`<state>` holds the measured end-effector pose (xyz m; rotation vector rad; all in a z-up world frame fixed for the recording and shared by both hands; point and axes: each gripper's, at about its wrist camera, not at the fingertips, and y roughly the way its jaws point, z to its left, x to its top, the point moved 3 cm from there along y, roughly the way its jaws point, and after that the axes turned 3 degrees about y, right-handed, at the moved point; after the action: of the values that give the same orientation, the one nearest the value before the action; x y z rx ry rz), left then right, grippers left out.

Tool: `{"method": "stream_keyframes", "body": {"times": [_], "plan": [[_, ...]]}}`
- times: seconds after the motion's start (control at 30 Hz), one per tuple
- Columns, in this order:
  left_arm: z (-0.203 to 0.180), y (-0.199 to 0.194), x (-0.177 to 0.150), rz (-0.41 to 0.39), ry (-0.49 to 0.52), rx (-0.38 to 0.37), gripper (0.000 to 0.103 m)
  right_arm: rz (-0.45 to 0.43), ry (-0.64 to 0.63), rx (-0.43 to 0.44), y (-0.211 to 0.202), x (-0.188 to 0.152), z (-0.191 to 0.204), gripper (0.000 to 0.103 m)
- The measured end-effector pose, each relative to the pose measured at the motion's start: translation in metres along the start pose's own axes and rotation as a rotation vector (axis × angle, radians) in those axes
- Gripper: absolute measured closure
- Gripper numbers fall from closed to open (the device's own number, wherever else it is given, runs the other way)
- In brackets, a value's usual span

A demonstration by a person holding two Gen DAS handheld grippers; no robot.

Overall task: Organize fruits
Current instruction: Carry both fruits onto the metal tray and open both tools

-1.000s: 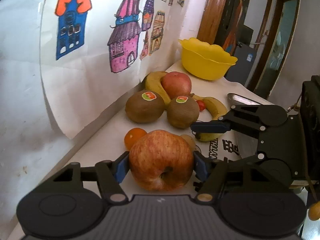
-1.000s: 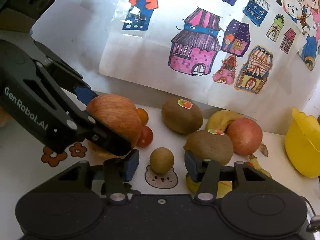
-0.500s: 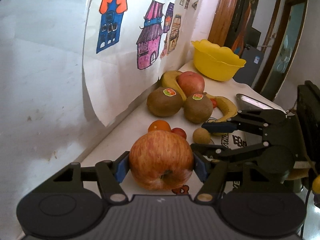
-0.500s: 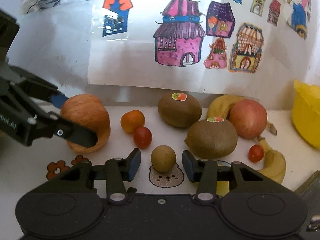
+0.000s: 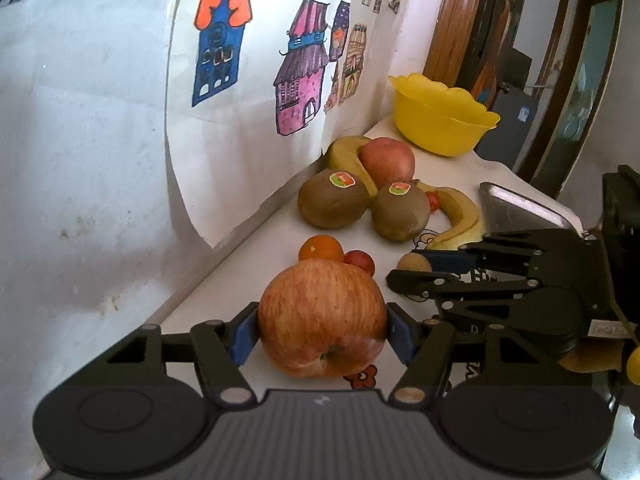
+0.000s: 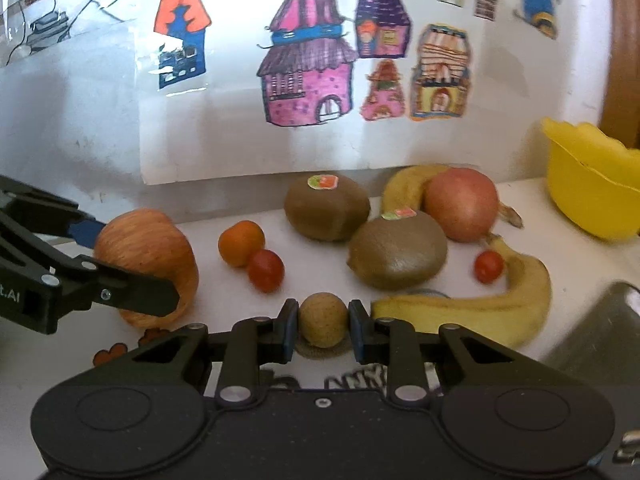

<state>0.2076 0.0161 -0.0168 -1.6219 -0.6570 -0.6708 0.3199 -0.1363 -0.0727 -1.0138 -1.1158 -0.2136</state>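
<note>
My left gripper [image 5: 322, 330] is shut on a large striped red apple [image 5: 322, 320], which rests on or just above the white table; the apple also shows in the right wrist view [image 6: 148, 256]. My right gripper [image 6: 323, 330] is shut on a small round tan fruit [image 6: 323, 320], seen between its fingers in the left wrist view [image 5: 414, 265]. Two kiwis [image 6: 326, 211] [image 6: 398, 254], a second red apple [image 6: 462, 204], two bananas [image 6: 480, 312] [image 6: 404, 186], an orange [image 6: 241, 242] and two cherry tomatoes [image 6: 266, 271] [image 6: 489, 266] lie on the table.
A yellow bowl [image 6: 592, 180] stands at the far right by the wall. A metal tray [image 5: 520, 210] lies at the table's right edge. A poster with drawn houses [image 6: 308, 68] hangs on the wall behind the fruit.
My left gripper has pulled back left with the apple, away from the orange and tomato. My right gripper has closed on the small tan fruit.
</note>
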Motion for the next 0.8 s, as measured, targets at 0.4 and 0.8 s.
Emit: {"method": "stream_keyframes", "body": {"times": [0.4, 0.8], "plan": [[-0.031, -0.005, -0.01, 0.024, 0.013, -0.038, 0.034, -0.124, 0.108, -0.114, -0.096, -0.03, -0.009, 0.075], [-0.11, 0.015, 0.02, -0.025, 0.029, -0.189, 0.034, -0.188, 0.205, -0.378, -0.161, -0.071, -0.07, 0.074]]}}
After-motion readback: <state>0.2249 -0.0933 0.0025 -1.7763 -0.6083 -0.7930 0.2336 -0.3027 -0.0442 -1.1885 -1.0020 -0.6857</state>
